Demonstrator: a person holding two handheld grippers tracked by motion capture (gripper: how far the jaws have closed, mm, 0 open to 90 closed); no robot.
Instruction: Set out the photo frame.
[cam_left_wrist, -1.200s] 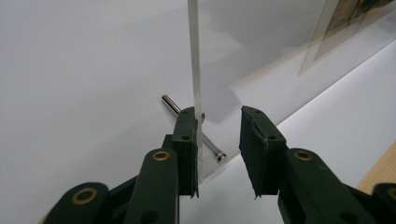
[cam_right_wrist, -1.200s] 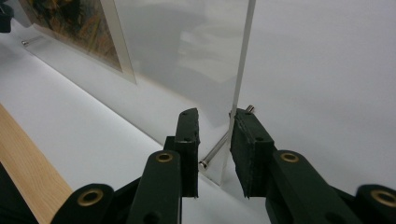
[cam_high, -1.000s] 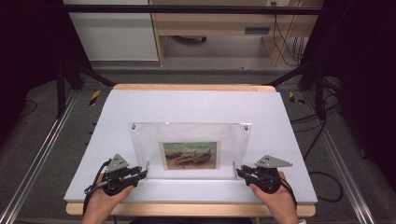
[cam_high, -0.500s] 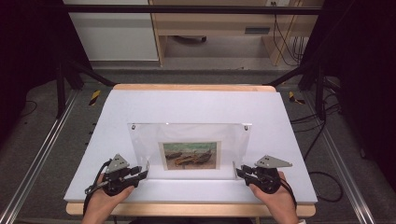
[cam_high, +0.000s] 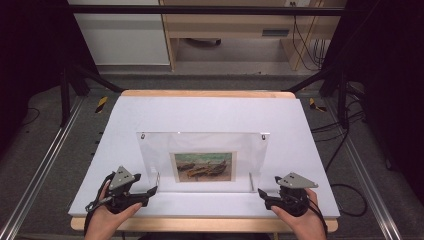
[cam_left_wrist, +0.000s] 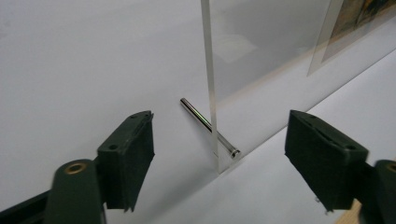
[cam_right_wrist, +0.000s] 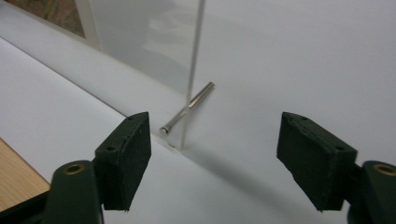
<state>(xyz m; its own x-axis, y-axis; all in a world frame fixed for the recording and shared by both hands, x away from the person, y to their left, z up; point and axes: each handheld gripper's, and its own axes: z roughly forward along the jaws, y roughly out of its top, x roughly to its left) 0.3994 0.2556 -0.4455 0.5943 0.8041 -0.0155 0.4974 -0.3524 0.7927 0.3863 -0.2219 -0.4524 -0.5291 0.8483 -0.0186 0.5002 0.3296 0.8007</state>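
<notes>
Although the clear acrylic frame (cam_high: 202, 161) cuts off its picture (cam_left_wrist: 359, 21) in my gripper views, I see both left gripper (cam_left_wrist: 233, 163) and right gripper (cam_right_wrist: 215, 158) spread wide around thin steel pins (cam_left_wrist: 208, 127).

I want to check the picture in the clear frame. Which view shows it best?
The high view: the whole picture of boats faces the camera. The left gripper view catches only its corner, and the right gripper view a small corner.

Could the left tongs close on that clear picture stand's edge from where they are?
Probably yes. The left tongs are open, with the clear stand's upright edge standing between the jaws. Nothing blocks them, though the metal pin through the stand's foot lies close by.
</notes>
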